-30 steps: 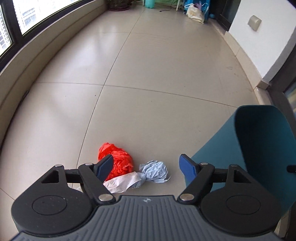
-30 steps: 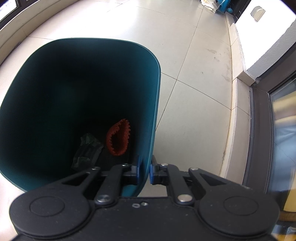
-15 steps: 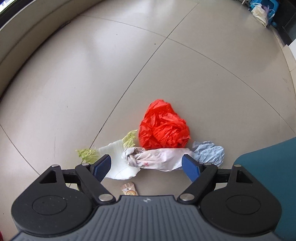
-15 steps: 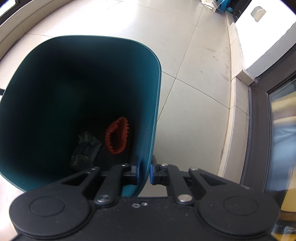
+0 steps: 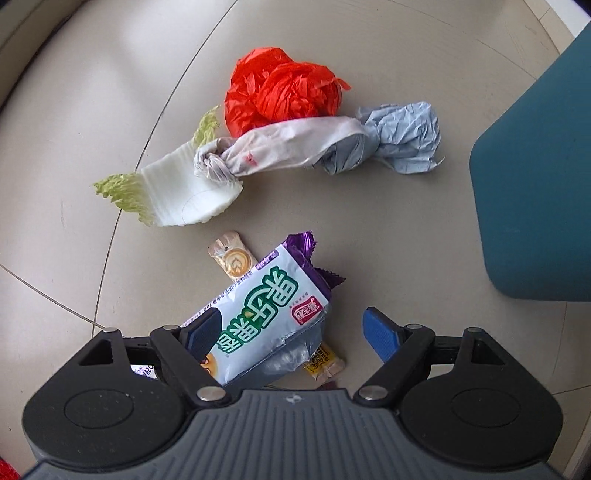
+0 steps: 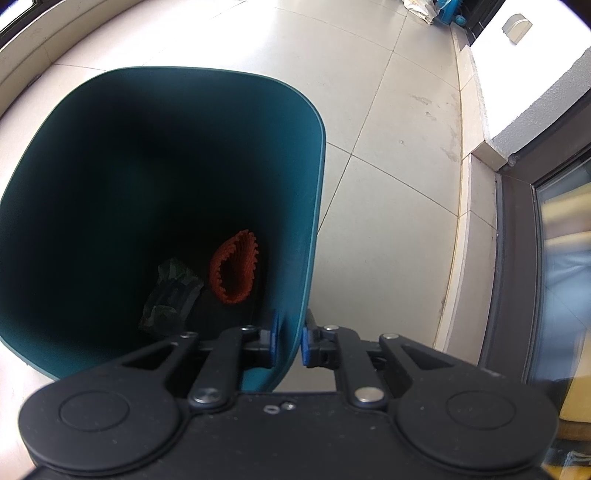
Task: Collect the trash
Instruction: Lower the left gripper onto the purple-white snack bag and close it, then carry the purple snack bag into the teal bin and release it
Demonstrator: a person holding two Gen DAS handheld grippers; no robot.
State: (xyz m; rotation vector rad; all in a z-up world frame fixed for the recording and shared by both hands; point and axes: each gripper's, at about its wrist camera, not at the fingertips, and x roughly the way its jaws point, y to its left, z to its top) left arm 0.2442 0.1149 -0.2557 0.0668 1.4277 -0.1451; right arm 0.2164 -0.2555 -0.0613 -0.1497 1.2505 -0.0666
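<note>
Trash lies on the tiled floor in the left wrist view: a red plastic bag (image 5: 284, 90), a knotted white cloth (image 5: 280, 151), crumpled pale blue paper (image 5: 406, 140), a cabbage piece (image 5: 177, 188), a small coffee sachet (image 5: 231, 258) and a white, green and purple snack wrapper (image 5: 266, 310). My left gripper (image 5: 291, 332) is open just above the snack wrapper, its left finger over the wrapper's edge. My right gripper (image 6: 288, 341) is shut on the rim of the teal trash bin (image 6: 314, 184). Inside the bin lie a red net (image 6: 234, 271) and a dark green wrapper (image 6: 170, 295).
The bin's outer wall (image 5: 535, 184) stands right of the trash pile. A low wall under a window (image 5: 22, 48) runs along the left. A wall corner and glass door frame (image 6: 517, 221) stand right of the bin. Bags (image 6: 424, 7) lie far down the floor.
My left gripper has tipped down and pulled back over the trash pile; the snack wrapper and sachet have come into view under its fingers. The right gripper stays clamped on the bin rim.
</note>
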